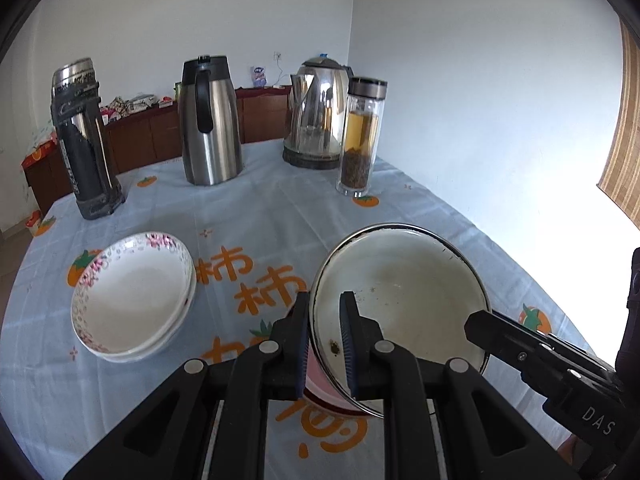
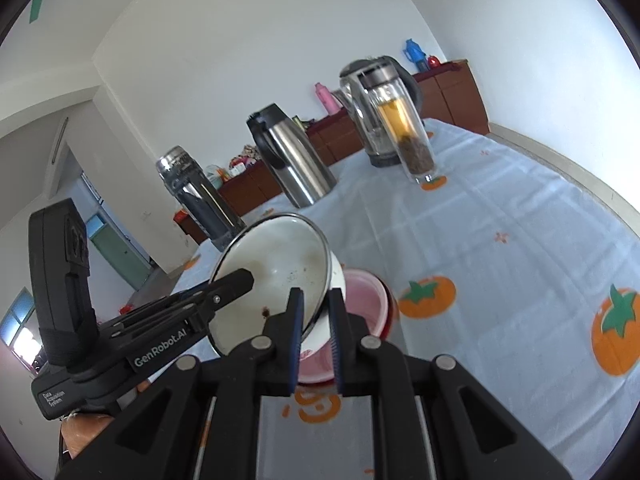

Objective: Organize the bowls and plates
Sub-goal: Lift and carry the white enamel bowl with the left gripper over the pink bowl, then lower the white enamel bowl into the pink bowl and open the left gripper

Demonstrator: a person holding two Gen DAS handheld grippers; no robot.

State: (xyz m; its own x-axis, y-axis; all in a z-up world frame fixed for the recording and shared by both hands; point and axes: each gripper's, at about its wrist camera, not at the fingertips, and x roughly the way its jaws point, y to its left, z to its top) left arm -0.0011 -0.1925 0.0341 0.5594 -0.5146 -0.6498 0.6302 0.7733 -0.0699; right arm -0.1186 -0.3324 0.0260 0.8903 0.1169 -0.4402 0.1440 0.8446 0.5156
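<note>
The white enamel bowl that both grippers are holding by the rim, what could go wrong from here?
1. Both the left gripper and the right gripper pinch only the thin rim of the enamel bowl, which is tilted, so it may slip or swing.
2. A pink bowl sits right beneath it; lowering could knock it.
3. The stacked floral plates lie nearby, so a sideways carry might clip them.

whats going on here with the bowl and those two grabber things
A person holding a gripper in each hand has both clamped on the rim of a white enamel bowl, the left gripper on one side and the right gripper on the other. The bowl is tilted, over a pink bowl below it. A stack of floral plates sits on the tablecloth to the left, with flasks and a kettle standing farther back.
</note>
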